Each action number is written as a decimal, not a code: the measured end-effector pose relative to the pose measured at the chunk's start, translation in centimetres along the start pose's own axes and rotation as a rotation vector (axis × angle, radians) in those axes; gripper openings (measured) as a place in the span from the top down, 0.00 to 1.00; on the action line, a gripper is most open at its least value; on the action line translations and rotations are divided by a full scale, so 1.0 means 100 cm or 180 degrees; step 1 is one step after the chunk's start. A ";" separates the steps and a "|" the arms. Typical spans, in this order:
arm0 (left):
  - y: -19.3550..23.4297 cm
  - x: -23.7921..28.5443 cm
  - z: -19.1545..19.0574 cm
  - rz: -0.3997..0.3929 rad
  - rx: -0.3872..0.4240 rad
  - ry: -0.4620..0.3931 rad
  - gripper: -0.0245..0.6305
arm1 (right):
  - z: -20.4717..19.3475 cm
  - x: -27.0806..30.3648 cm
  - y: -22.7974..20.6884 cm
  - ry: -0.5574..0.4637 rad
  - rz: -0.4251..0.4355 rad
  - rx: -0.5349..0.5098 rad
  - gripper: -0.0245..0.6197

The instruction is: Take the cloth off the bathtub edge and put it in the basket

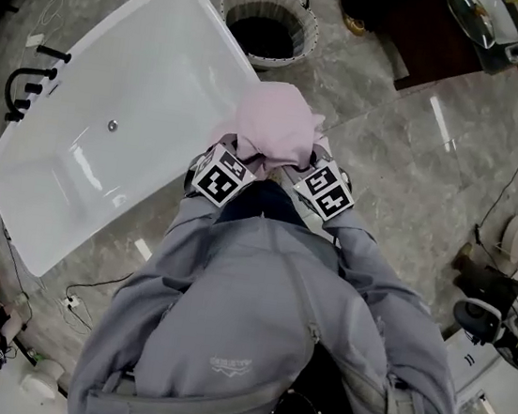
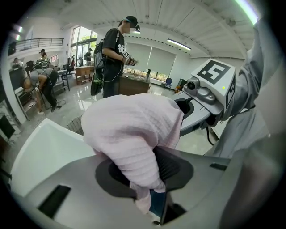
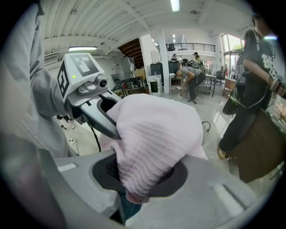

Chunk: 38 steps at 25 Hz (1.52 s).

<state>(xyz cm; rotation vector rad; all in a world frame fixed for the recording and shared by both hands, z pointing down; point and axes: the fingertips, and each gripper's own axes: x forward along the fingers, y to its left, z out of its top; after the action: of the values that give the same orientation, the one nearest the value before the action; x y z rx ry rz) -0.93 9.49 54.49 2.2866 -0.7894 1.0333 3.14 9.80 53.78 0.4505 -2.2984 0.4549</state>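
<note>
Gripping: soft pink ribbed cloth (image 1: 272,123) is clamped in the jaws of left gripper (image 2: 144,179) and right gripper (image 3: 133,180).
Cloth: aloft, near the round striped woven basket (image 1: 305,39).
Carry: both grips should be held until the cloth is above the basket.

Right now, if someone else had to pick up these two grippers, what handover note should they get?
Left claw: shut on the pink cloth, which is bunched between its jaws.
Right claw: shut on the same cloth, close beside the left.
Cloth: held up by both claws over the bathtub edge near its corner. It looks clear of the rim.
Basket: stands just beyond that end of the tub.
Done: cloth gripped and off the edge.
Left to do: carry it over the basket, open both claws and drop it in.
</note>
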 end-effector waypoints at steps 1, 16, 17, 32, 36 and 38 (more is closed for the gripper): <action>-0.002 -0.006 0.007 -0.0003 0.0036 -0.0043 0.77 | 0.005 -0.007 -0.001 -0.0026 -0.0034 -0.0010 0.80; -0.021 -0.080 0.107 0.0090 0.0505 -0.0703 0.78 | 0.092 -0.105 -0.011 -0.0632 -0.0520 -0.0063 0.81; -0.022 -0.085 0.113 0.0100 0.0534 -0.0744 0.78 | 0.098 -0.110 -0.012 -0.0662 -0.0556 -0.0069 0.81; -0.003 -0.140 0.168 0.0226 0.0785 -0.1219 0.78 | 0.171 -0.142 -0.019 -0.1042 -0.0935 -0.0204 0.81; 0.010 -0.149 0.175 0.0280 0.0838 -0.1296 0.78 | 0.186 -0.139 -0.025 -0.1124 -0.1031 -0.0257 0.81; 0.018 -0.150 0.180 0.0311 0.0833 -0.1322 0.78 | 0.193 -0.137 -0.030 -0.1138 -0.1058 -0.0291 0.81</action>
<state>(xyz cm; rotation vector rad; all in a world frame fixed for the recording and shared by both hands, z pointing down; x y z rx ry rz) -1.45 1.08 32.54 2.7629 -0.9843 0.7431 2.05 1.04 31.64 0.9106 -2.5018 0.1083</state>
